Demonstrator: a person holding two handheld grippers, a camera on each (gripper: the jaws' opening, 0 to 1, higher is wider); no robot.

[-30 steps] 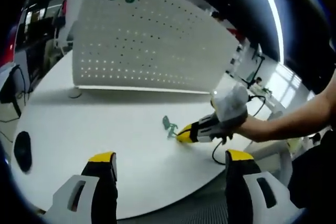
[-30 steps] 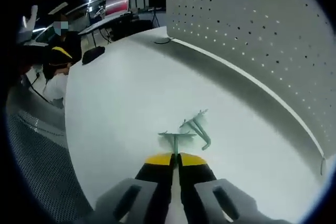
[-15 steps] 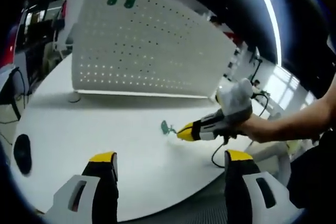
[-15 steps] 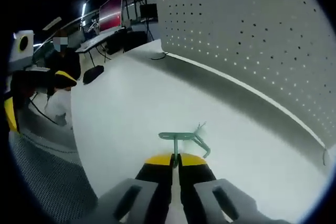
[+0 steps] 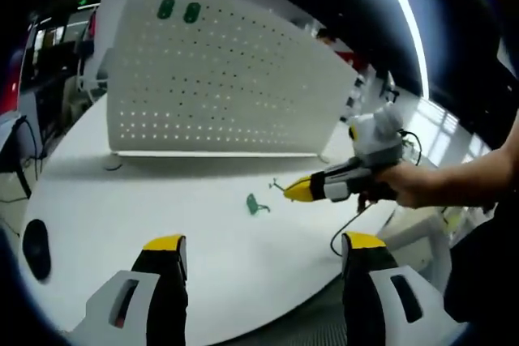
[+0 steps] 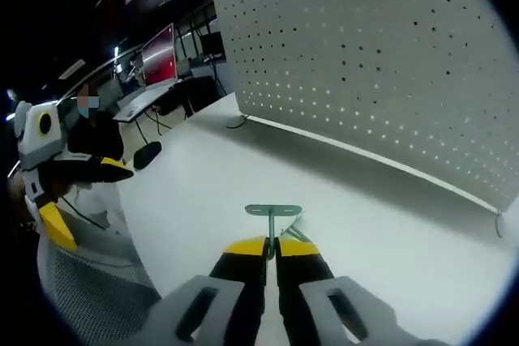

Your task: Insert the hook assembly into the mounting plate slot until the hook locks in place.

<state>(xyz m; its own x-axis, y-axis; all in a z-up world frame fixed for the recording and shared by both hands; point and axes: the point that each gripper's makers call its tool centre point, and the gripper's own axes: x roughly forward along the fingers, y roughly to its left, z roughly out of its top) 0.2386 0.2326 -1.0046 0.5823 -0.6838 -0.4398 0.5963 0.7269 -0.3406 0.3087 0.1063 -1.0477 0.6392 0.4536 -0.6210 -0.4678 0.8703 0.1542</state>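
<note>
A white pegboard (image 5: 235, 79) stands upright at the back of the white table (image 5: 122, 200), with two green hooks (image 5: 178, 10) mounted near its top left corner. My right gripper (image 6: 271, 242) is shut on a thin green hook assembly (image 6: 273, 212) and holds it in the air in front of the pegboard (image 6: 389, 62). In the left gripper view that right gripper (image 5: 293, 191) reaches in from the right, a hand behind it. A second green hook (image 5: 256, 204) lies on the table just below it. My left gripper (image 5: 263, 253) is open and low over the table's near edge.
A black oval object (image 5: 36, 249) lies on the table at the left, and a small round foot (image 5: 113, 164) sits by the pegboard's left end. The table's curved edge runs close below both grippers. Desks, monitors (image 6: 158, 46) and a seated person (image 6: 89, 115) lie beyond.
My right gripper has lifted one green hook off the table and raised it toward the pegboard. The other hook stays on the table. My left gripper stays open.
</note>
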